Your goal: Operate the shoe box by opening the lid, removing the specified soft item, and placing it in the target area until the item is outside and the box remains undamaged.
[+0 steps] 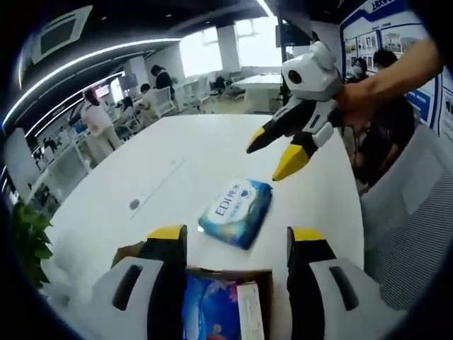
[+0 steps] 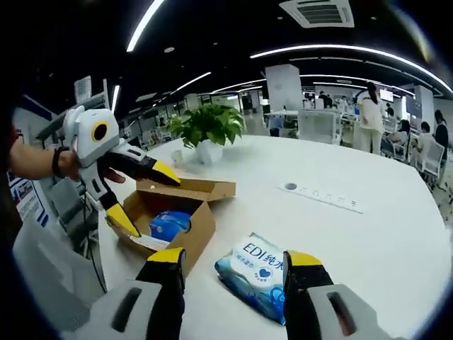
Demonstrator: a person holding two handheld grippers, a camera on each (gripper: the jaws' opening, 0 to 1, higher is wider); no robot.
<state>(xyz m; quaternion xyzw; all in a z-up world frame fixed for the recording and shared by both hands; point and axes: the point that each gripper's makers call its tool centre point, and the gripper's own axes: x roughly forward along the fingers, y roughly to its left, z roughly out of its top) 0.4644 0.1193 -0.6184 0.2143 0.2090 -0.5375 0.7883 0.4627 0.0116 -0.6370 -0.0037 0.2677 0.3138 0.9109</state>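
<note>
The open brown cardboard shoe box (image 2: 177, 212) sits on the broad white surface (image 2: 368, 234), flaps up, a blue packet inside. The soft blue-and-white wipes pack (image 2: 258, 273) lies outside, just beside it. Risk, as I judge it: the left gripper (image 2: 141, 195), fingers apart over the box, could crease a flap. The right gripper (image 1: 283, 152) hovers with fingers spread, holding nothing. Around: an open office with a potted green plant (image 2: 207, 127).

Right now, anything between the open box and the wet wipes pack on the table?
Nothing: in the right gripper view, bare white table separates the box from the wipes pack; they lie close but apart.
</note>
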